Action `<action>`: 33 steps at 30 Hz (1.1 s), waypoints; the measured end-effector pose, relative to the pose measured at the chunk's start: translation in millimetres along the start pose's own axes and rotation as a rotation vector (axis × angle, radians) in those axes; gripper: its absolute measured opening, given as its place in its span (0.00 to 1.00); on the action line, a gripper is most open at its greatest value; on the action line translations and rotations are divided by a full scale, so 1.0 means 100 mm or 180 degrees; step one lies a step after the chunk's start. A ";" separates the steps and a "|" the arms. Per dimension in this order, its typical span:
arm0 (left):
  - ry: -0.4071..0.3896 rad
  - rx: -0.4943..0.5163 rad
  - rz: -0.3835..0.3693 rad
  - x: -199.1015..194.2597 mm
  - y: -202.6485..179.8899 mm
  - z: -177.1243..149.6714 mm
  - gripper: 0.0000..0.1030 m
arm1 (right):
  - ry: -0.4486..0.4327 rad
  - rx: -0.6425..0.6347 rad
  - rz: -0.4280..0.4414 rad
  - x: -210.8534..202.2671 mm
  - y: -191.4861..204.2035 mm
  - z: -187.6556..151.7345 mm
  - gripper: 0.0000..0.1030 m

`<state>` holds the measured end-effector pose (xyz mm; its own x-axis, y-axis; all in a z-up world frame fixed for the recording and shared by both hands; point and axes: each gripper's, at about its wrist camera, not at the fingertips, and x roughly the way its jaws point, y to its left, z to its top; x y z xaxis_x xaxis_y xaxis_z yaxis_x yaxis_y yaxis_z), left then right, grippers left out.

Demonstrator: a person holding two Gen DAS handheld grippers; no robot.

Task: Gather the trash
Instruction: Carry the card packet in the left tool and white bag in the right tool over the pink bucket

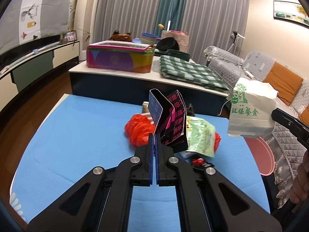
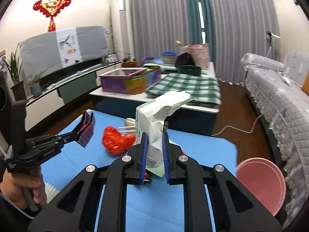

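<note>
I am holding two pieces of trash clear of the blue table (image 1: pixel 81 127) at once. My left gripper (image 1: pixel 154 135) is clenching its fingers on the bottom corner of a folded black-and-pink wrapper (image 1: pixel 170 119), which is standing up just ahead of the fingertips. My right gripper (image 2: pixel 155 135) is squeezing a crumpled white paper bag (image 2: pixel 156 119) with green print — the bag is rising out from between the two blue pads and bending over at its top. Beyond both sets of fingers, the rest of the trash is lying on the table: a red plastic bag (image 2: pixel 115 141) ahead and to the left of my right fingers, and a pale green packet (image 1: pixel 200 137) just right of my left fingers. A pink basin (image 2: pixel 264 185) is sitting low to the right of my right fingers, beside the table's edge. A hand (image 2: pixel 21 185) is gripping the left tool's handle.
</note>
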<state>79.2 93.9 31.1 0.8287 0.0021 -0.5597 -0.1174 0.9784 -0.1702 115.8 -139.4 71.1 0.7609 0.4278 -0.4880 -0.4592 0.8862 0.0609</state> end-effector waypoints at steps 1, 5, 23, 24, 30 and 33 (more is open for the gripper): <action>-0.0015 0.0015 -0.0025 0.00 -0.05 0.01 0.01 | -0.0004 0.0011 -0.0045 -0.03 -0.06 0.01 0.15; -0.0038 0.0075 -0.0101 0.02 -0.23 0.02 0.01 | -0.0052 0.0055 -0.0178 -0.19 -0.26 0.07 0.15; 0.0028 0.0422 -0.0430 0.16 -1.06 -0.07 0.01 | -0.0259 0.0397 -0.0736 -0.71 -1.39 -0.07 0.15; 0.0022 0.0445 -0.0438 0.16 -1.11 -0.08 0.01 | -0.0263 0.0429 -0.0773 -0.73 -1.46 -0.08 0.15; 0.0044 0.0629 -0.0566 0.20 -1.49 -0.09 0.01 | -0.0250 0.0564 -0.1041 -0.84 -1.87 -0.20 0.15; 0.0067 0.0682 -0.0637 0.25 -1.68 -0.10 0.01 | -0.0260 0.0585 -0.1140 -0.89 -2.01 -0.23 0.15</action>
<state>114.1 -72.2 37.9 0.8120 -0.1974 -0.5492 0.1673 0.9803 -0.1049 130.2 -359.8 82.5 0.8950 0.0927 -0.4364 -0.0749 0.9955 0.0579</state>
